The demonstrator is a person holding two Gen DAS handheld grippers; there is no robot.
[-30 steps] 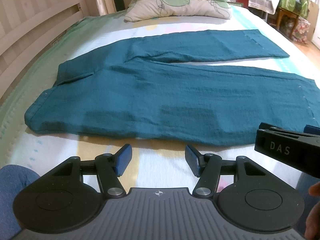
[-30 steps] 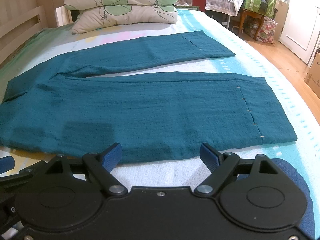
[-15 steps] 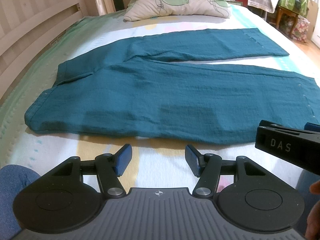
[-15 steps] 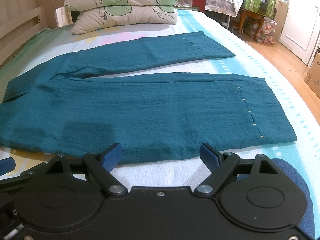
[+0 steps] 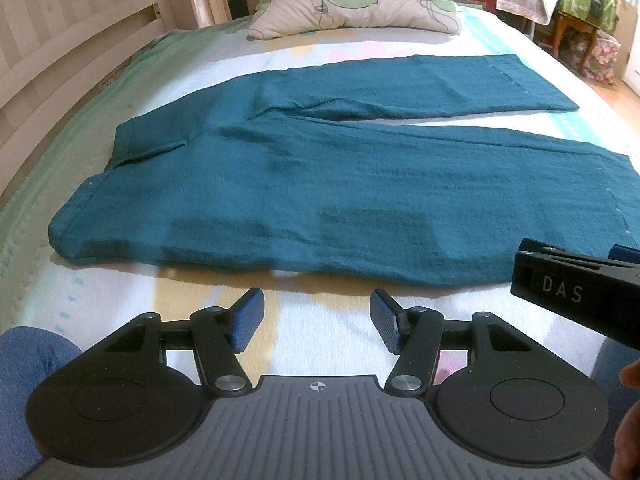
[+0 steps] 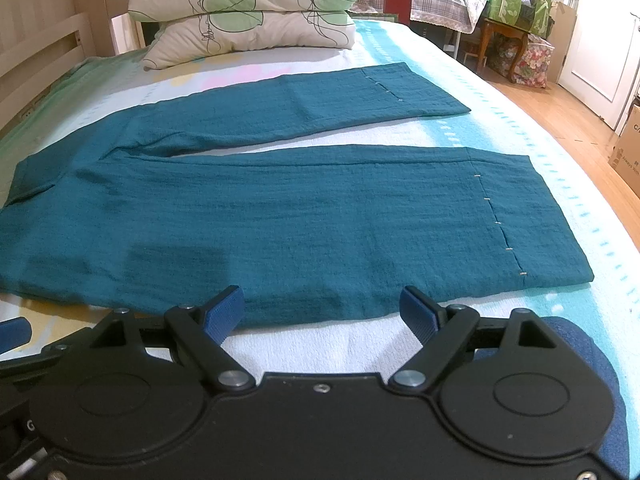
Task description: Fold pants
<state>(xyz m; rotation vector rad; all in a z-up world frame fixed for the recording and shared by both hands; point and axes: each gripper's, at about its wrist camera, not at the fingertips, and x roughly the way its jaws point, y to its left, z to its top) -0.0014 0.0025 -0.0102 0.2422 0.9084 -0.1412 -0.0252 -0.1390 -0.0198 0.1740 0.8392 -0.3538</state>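
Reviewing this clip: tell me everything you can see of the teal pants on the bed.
The pants are teal, of a crinkled woven-looking cloth, lying flat and unfolded on the bed sheet. The waistband points left, both legs run right, spread apart in a narrow V. Pale stitches cross each leg near the hem. The near leg's edge lies just ahead of both open grippers; nothing but the sheet touches the pants.

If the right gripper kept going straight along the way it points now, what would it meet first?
Probably the near edge of the teal pants, on the lower leg lying just ahead of the open right gripper. A narrow strip of bedsheet lies below first; depth is hard to judge.
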